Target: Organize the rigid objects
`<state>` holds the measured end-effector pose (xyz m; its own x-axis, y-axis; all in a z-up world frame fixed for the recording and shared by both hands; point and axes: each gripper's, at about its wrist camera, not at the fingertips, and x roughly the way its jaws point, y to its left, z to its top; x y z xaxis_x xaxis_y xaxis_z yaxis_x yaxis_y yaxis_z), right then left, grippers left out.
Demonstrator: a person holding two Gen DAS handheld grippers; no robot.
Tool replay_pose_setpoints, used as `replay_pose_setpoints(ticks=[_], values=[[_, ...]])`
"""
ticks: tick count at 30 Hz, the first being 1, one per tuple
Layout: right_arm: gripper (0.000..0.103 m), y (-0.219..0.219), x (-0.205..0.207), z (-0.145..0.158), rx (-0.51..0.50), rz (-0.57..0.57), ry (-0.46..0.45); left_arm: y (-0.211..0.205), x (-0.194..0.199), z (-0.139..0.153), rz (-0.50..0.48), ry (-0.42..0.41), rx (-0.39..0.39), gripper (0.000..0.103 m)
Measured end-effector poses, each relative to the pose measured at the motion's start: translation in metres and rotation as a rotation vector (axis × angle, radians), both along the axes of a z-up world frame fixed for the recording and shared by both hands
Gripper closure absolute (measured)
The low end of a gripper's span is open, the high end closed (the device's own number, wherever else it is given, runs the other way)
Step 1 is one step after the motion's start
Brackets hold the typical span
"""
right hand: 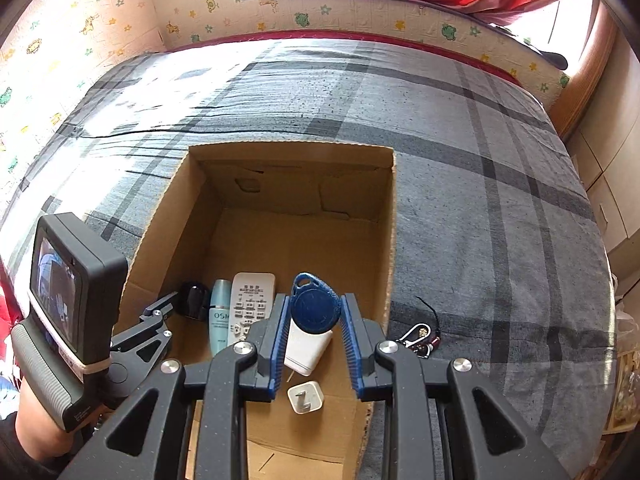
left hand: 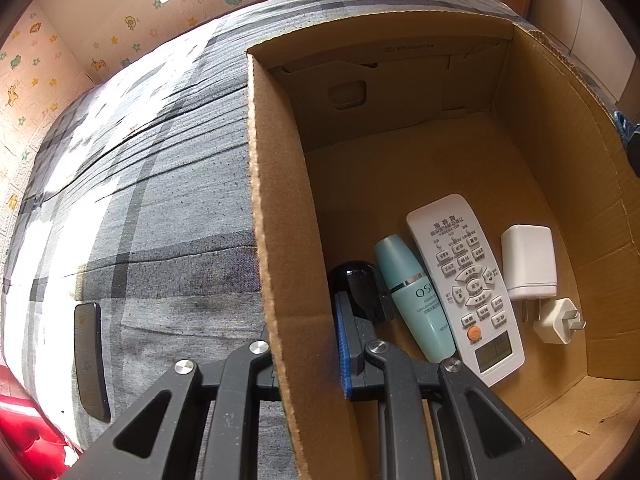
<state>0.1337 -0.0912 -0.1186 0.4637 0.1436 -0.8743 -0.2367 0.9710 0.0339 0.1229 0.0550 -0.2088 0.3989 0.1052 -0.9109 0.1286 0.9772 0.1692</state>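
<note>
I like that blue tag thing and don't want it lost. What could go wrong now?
The blue key fob is pinched only by its edges in the right gripper, so it might slip out. Dropped now, it could land on the white charger in the cardboard box instead of a bare spot.

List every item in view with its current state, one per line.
cardboard box: open-topped, on the bed
black object: in the box, against the left wall
teal bottle: lying flat in the box
remote: lying face up
large charger: lying flat
small plug: prongs up
blue key fob: held over the box
right gripper: shut on the fob
left gripper: shut on the box's left wall
phone: flat on the bed
keyring: on the bed
</note>
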Motion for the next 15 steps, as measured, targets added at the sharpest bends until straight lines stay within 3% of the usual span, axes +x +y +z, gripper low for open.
replay_pose_setpoints(ticks=[15], values=[[0.076,0.040,0.005,-0.039,-0.038,0.069,0.076,0.002,0.000,0.001,0.000,-0.001,-0.009,0.086]])
